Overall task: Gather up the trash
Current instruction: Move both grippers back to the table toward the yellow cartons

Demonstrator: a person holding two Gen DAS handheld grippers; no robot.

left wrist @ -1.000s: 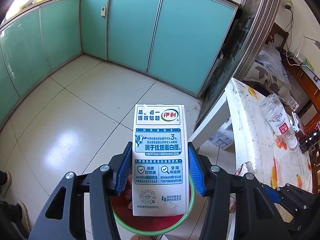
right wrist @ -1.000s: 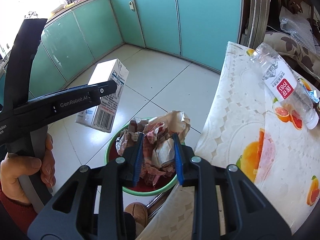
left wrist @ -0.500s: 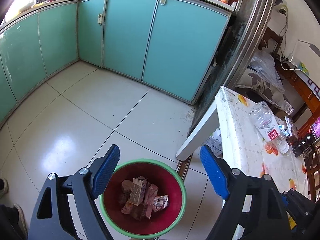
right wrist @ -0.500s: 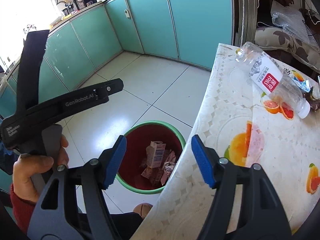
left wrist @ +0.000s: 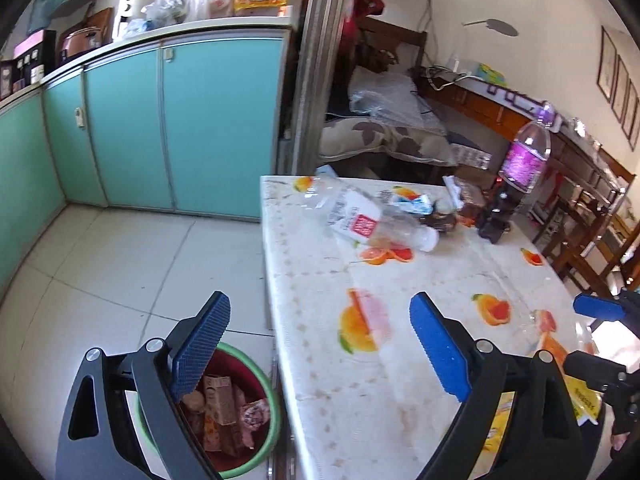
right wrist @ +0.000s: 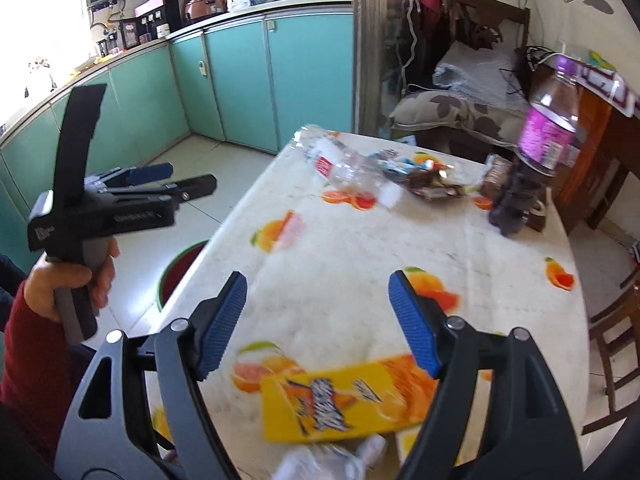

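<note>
My left gripper (left wrist: 320,344) is open and empty over the table's near left edge. Below it the red bin with a green rim (left wrist: 264,372) stands on the floor and holds a carton and wrappers. My right gripper (right wrist: 318,322) is open and empty above the table (right wrist: 360,248), just over a yellow snack wrapper (right wrist: 340,400). A crushed clear bottle with a red label (left wrist: 372,220) lies at the table's far side, also in the right wrist view (right wrist: 348,168). Small wrappers (right wrist: 424,180) lie beside it.
A purple-labelled bottle (right wrist: 548,136) stands at the table's far right on a dark object. Teal cabinets (left wrist: 180,120) line the far wall. Wooden chairs (left wrist: 592,232) stand right of the table. White crumpled plastic (right wrist: 332,460) lies at the near edge.
The milk carton and the crumpled paper left the grippers and dropped into the bin. Both grippers opened, then swung right from the bin toward the table.
</note>
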